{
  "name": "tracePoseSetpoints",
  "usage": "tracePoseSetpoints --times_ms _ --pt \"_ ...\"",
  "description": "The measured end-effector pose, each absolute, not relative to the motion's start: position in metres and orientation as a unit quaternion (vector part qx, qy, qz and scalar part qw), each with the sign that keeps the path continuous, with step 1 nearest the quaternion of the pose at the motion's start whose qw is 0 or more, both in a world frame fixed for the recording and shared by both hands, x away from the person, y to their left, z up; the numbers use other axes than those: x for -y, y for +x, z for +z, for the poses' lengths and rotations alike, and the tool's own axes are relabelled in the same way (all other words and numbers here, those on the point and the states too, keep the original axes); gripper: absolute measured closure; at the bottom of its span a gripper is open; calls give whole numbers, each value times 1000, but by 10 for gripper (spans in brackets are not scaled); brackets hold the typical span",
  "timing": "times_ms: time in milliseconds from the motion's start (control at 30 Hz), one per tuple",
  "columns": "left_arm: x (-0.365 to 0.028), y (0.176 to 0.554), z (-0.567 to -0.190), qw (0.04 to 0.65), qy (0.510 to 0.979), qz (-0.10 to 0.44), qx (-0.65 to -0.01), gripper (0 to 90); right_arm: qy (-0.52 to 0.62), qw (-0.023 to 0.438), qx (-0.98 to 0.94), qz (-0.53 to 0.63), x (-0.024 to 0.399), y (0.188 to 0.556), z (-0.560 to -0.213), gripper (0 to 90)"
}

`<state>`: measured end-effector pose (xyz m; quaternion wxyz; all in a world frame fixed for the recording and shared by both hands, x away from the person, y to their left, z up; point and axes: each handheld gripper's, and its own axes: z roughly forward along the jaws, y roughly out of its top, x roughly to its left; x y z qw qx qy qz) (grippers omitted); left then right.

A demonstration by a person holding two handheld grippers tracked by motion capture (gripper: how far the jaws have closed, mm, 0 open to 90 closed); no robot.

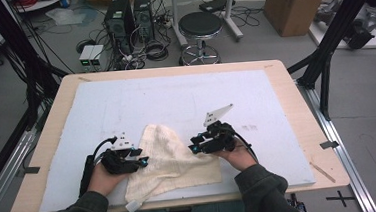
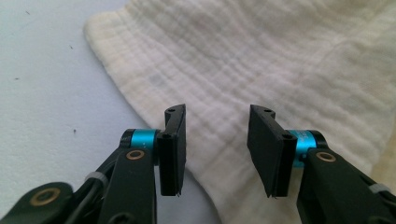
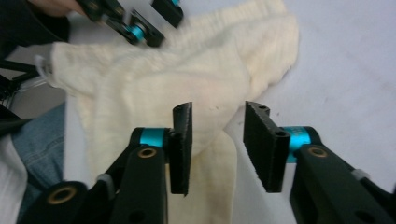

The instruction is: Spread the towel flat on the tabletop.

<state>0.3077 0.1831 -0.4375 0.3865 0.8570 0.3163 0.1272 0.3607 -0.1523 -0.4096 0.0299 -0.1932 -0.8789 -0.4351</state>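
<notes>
A crumpled cream cloth (image 1: 172,162) lies on the white board near the front edge, with a small white tag (image 1: 133,206) hanging off its front left corner. My left gripper (image 1: 142,163) rests at the cloth's left edge, and my right gripper (image 1: 193,148) at its right edge. In the left gripper view the cloth (image 2: 261,60) lies under and beyond the left gripper (image 2: 217,140), whose jaws stand open with nothing between them. In the right gripper view the right gripper (image 3: 217,137) is open just above a fold of the cloth (image 3: 177,79); the left gripper (image 3: 140,25) shows farther off.
The white board (image 1: 175,97) covers most of a wooden table (image 1: 307,112). Behind the table stand a black stool (image 1: 199,27), computer towers (image 1: 129,17) with loose cables, and a cardboard box (image 1: 296,3). Black frame poles (image 1: 332,41) rise at both sides.
</notes>
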Motion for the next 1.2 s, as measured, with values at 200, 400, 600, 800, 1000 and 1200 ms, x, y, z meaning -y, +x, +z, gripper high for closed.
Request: tracePoseSetpoints --times_ms 200,400,600,800,1000,1200 --pt "-183 305 -439 384 859 132 -311 581 -204 73 888 -406 132 370 -432 603" --pt "-185 302 -439 383 858 141 -312 730 -188 82 894 -397 123 369 -432 857" --pt "-184 300 -439 380 862 144 -303 838 -193 20 893 -407 132 362 -398 865" --pt "-185 299 -438 381 862 140 -303 855 -176 -47 896 -404 124 357 -365 863" --pt "-192 296 -435 391 858 131 -305 824 -153 -19 915 -372 104 341 -394 861" --pt "-188 298 -429 431 838 125 -311 610 -127 22 916 -379 95 316 -421 857"
